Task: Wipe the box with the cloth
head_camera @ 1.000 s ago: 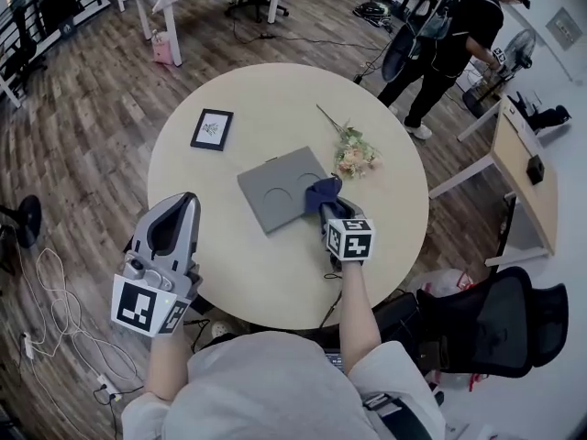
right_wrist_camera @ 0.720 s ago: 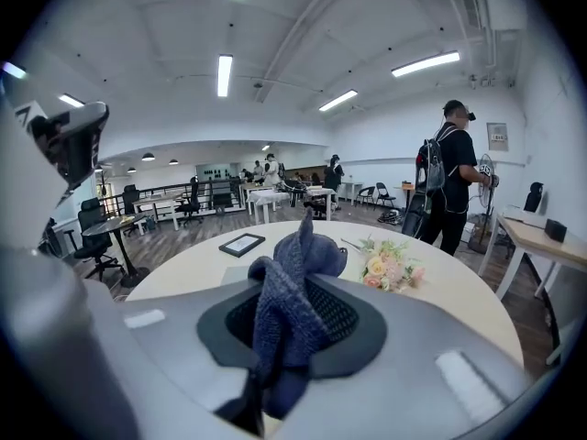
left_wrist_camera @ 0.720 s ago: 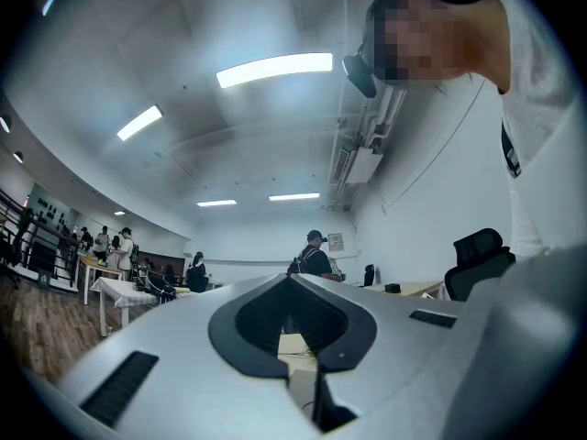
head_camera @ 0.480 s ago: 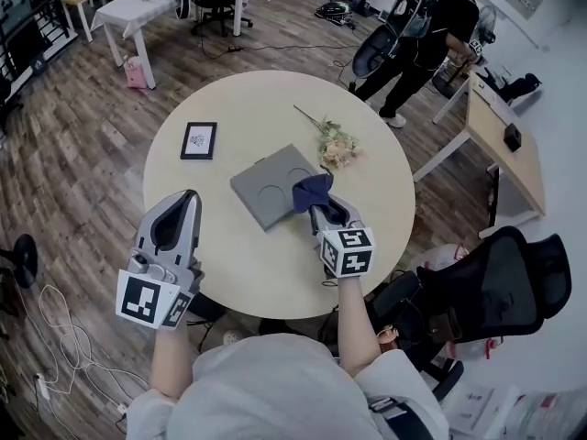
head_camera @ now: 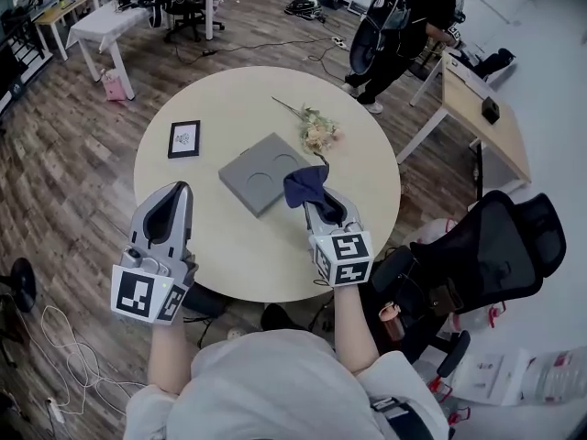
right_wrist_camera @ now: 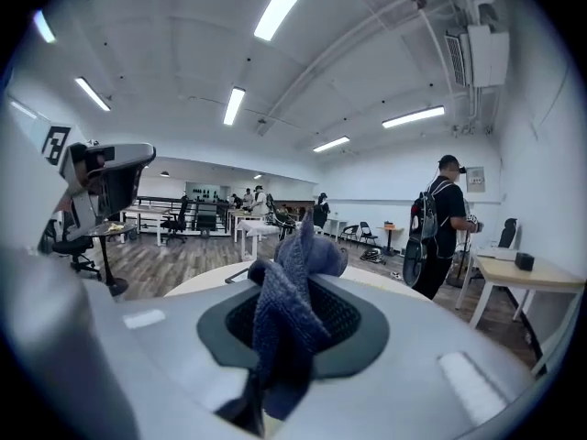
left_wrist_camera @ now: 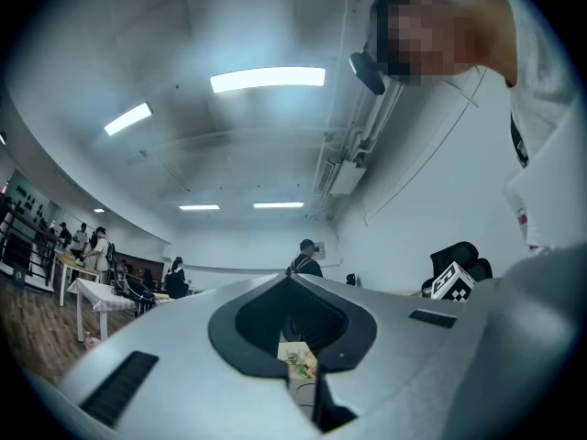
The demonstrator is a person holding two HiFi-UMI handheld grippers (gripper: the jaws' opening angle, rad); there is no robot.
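**Blue cloth [head_camera: 303, 184] clamped in the right tongs [head_camera: 312, 200] at a grey box [head_camera: 257, 174]**

One round counter [head_camera: 229, 255] carries one flat grey box with two round hollows, one framed picture [head_camera: 184, 139] and one sprig of flowers [head_camera: 316, 136]. The right tongs pinch the one dark blue cloth, bunched at their tips by the box's near right corner. The left tongs [head_camera: 181, 189] are closed with nothing in them, well apart from the box at the counter's near left edge.

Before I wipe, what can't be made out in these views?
Head view: one corner of the box, hidden under the cloth in the right gripper.
Head view: whether cloth touches box; seen from above, no gap shows.
Left gripper view: the box, blocked by the left gripper.
Head view: print in the picture frame, too small.
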